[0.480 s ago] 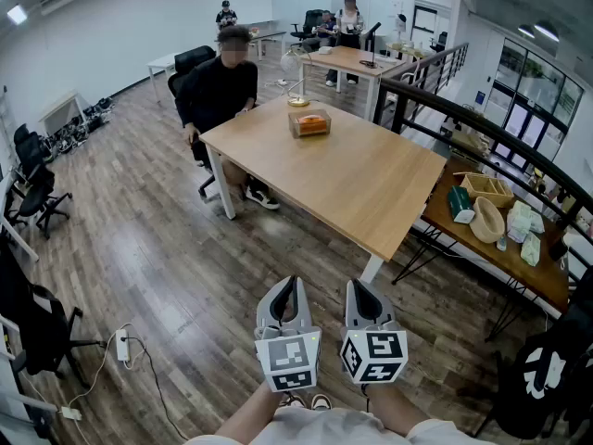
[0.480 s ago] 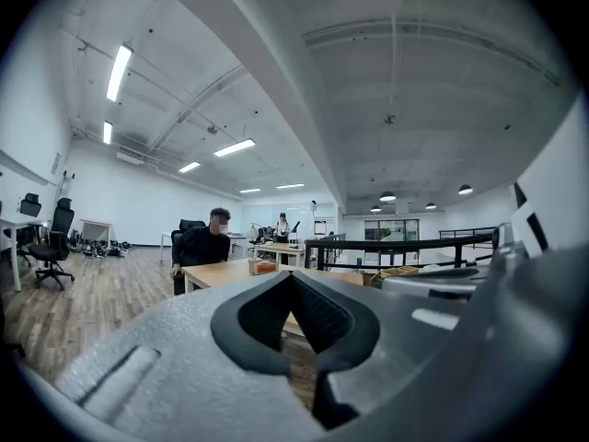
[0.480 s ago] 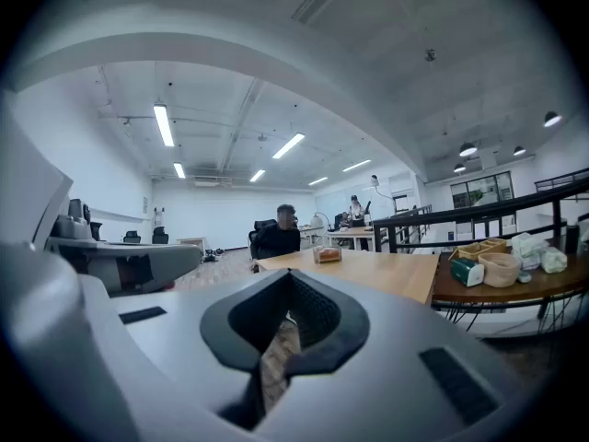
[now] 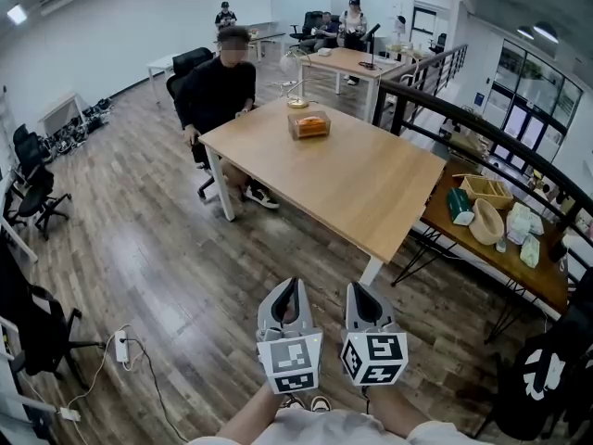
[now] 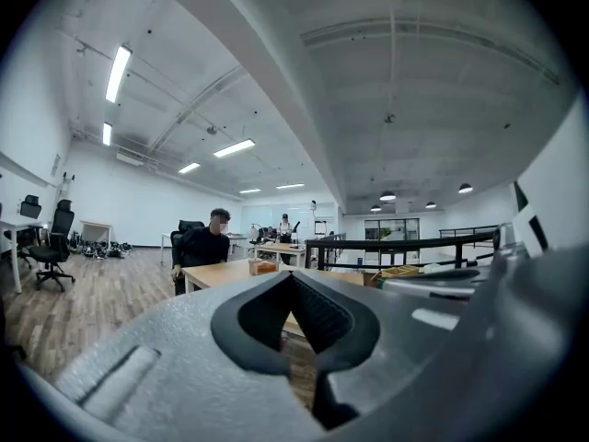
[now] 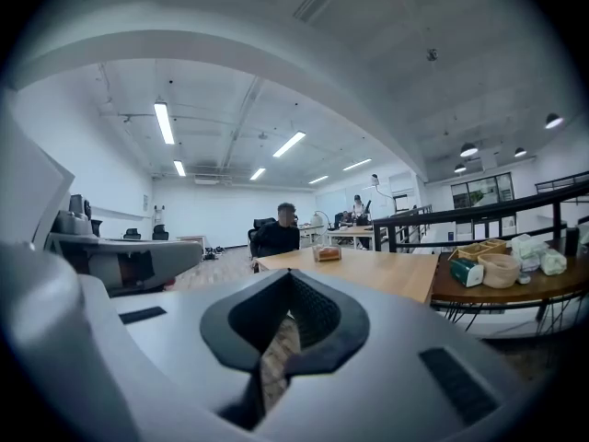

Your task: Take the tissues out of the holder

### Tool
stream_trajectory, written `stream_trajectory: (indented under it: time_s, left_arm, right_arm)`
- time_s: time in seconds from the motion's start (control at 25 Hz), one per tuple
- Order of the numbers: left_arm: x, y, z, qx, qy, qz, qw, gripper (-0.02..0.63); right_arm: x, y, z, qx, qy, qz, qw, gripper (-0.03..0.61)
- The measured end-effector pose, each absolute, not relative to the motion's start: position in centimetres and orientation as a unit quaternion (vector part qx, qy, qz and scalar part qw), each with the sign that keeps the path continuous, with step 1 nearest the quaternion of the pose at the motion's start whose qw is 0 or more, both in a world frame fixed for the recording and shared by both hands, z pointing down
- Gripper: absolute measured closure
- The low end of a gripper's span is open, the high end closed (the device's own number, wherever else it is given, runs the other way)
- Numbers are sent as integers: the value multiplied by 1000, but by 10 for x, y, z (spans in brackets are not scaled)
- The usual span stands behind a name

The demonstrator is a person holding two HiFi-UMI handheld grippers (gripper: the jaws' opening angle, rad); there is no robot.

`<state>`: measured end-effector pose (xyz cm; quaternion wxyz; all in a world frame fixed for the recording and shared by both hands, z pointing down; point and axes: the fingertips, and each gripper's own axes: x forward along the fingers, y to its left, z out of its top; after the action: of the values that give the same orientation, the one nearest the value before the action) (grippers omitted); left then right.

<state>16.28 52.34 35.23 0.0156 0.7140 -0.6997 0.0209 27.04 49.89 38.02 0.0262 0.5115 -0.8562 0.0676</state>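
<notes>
Head view shows the left gripper (image 4: pixel 293 284) and right gripper (image 4: pixel 356 287) side by side close to the body, both with jaws pressed together on nothing. The tissue holder (image 4: pixel 309 124) sits well apart from them, near the far end of the wooden table (image 4: pixel 371 193). The task looks not yet begun; next, I judge, comes walking up and spreading one pair of jaws above the holder.

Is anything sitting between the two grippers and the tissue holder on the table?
Nothing visible does. The tissue holder sits toward the far end of the table; the tabletop in front of it is bare. The left gripper and right gripper hang short of the table, over the floor.
</notes>
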Motion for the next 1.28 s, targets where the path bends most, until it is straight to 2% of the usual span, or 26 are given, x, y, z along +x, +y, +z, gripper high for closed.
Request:
stream_trajectory:
  time_s: [0.6, 1.28]
  left_arm:
    - [116, 517, 352, 710, -704, 28, 12, 607]
    - [71, 466, 370, 707, -706, 39, 24, 607]
  right_arm:
    - [226, 486, 384, 504, -860, 80, 21, 574]
    - [214, 428, 412, 531, -840, 106, 35, 574]
